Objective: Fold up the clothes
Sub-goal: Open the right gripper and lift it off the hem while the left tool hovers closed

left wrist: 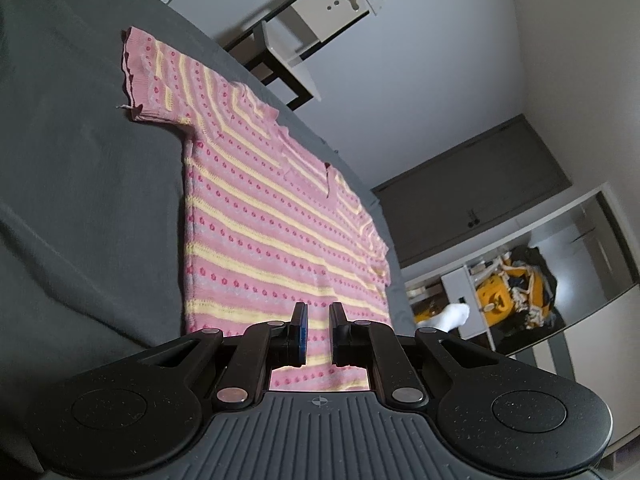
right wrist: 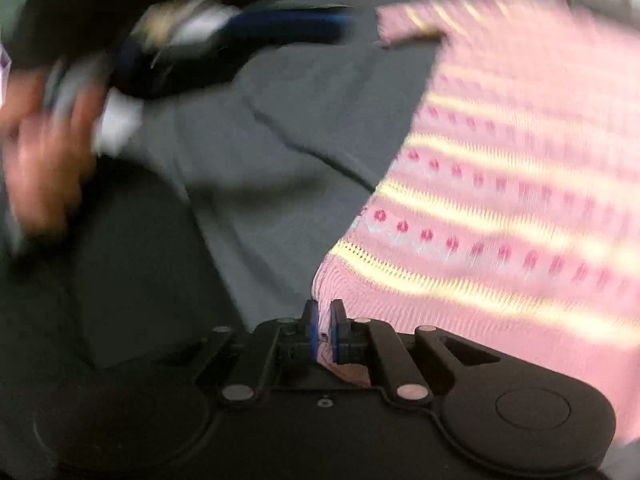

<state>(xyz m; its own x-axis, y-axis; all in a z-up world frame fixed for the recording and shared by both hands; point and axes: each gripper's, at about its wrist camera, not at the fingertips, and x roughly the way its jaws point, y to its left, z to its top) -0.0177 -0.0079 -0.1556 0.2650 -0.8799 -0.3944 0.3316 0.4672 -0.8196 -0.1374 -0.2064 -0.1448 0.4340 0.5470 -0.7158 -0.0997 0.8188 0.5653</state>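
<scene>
Sweater [left wrist: 276,216] flat on grey bedcover [left wrist: 88,184] (white walls [left wrist: 420,92] behind).

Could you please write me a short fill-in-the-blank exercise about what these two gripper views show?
1. The striped knit top lies spread flat on a ____ cover.
2. The top's stripes are yellow and ____.
3. The right gripper is closed on the top's ____.
4. The left gripper has its jaws ____, with nothing between them.

Missing words: grey; pink; hem; open
</scene>
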